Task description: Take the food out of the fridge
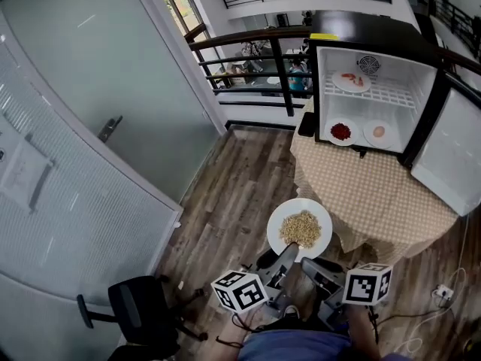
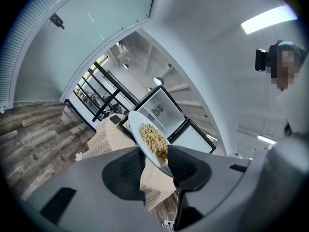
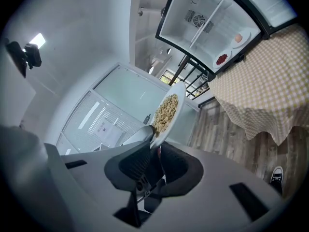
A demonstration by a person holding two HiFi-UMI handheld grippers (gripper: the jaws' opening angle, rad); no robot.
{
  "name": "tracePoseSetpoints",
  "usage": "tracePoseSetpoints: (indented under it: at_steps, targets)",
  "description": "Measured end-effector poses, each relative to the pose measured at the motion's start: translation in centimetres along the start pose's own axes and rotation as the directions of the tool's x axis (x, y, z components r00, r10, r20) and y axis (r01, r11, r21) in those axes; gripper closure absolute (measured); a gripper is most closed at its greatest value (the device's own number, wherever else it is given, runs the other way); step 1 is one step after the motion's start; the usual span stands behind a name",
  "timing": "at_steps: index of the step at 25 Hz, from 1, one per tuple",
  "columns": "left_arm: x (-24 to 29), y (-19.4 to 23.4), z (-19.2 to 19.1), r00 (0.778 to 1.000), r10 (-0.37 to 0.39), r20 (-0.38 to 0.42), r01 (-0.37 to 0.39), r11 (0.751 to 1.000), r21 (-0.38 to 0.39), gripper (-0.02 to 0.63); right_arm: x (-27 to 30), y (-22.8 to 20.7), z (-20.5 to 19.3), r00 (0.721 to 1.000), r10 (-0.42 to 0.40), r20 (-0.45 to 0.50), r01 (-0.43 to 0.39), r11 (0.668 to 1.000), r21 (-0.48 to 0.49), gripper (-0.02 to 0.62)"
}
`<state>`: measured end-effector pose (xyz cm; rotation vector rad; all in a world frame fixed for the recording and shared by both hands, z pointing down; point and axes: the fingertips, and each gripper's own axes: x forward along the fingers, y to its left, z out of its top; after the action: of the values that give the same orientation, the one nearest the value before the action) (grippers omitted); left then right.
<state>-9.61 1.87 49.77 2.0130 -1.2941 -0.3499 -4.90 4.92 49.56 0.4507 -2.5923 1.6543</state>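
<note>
A white plate of pale beige food [image 1: 300, 228] hangs in the air over the wooden floor, in front of the table. Both grippers hold it by its near rim: my left gripper [image 1: 288, 256] and my right gripper [image 1: 313, 265] are each shut on the rim. In the left gripper view the plate [image 2: 150, 140] sits tilted between the jaws of the left gripper [image 2: 158, 166]. The right gripper view shows the plate [image 3: 168, 113] pinched by the right gripper [image 3: 153, 149]. The small fridge [image 1: 373, 59] stands open on the table, with a plate of red food [image 1: 340, 132], a second plate [image 1: 379, 132] and one on the upper shelf [image 1: 352, 80].
The table [image 1: 376, 201] wears a checked cloth. The fridge door [image 1: 455, 156] swings open to the right. A black office chair [image 1: 141, 308] stands at the lower left, a glass door with a handle [image 1: 110, 128] to the left, a railing [image 1: 255, 55] behind. A cable lies on the floor [image 1: 443, 293].
</note>
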Motion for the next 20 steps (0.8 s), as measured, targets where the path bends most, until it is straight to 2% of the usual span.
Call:
tracePoseSetpoints:
  at_steps: [10,20]
  targets:
    - [-6.8,-0.1,-2.2,0.999,-0.042,-0.012,0.041,0.999,-0.009,0.454,0.5,2.6,-6.9,0.999,-0.03,0.033,0.029,0.999,0.015,0.523]
    - [-10.0,-0.6,-2.5,0.997,-0.078,-0.019,0.078,0.997,0.009,0.454,0.8,4.6,-9.7,0.997,-0.049,0.063,0.05,0.999,-0.012,0.522]
